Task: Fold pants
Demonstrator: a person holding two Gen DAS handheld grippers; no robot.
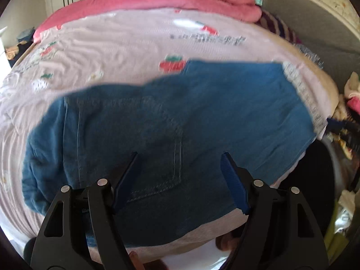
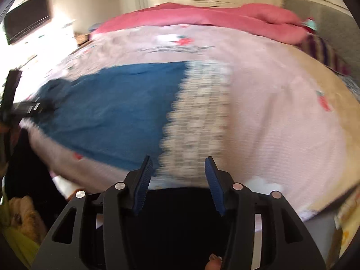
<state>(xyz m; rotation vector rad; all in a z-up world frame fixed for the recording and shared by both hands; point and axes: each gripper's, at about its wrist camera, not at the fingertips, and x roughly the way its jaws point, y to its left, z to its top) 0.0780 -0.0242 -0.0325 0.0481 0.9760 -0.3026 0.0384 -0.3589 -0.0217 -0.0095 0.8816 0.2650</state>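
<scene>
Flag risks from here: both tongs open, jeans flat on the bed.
1. The jeans lie close to the bed's near edge; a pull toward the person could drag them off.
2. The left tongs hover over the back pocket; pinching there may lift one layer only.
3. The right tongs point at the bedsheet beside the denim and may grab it.

Both wrist cams look down across the bed (image 1: 135, 45); left sits close over the jeans (image 1: 157, 123), right farther right; both share them.
</scene>
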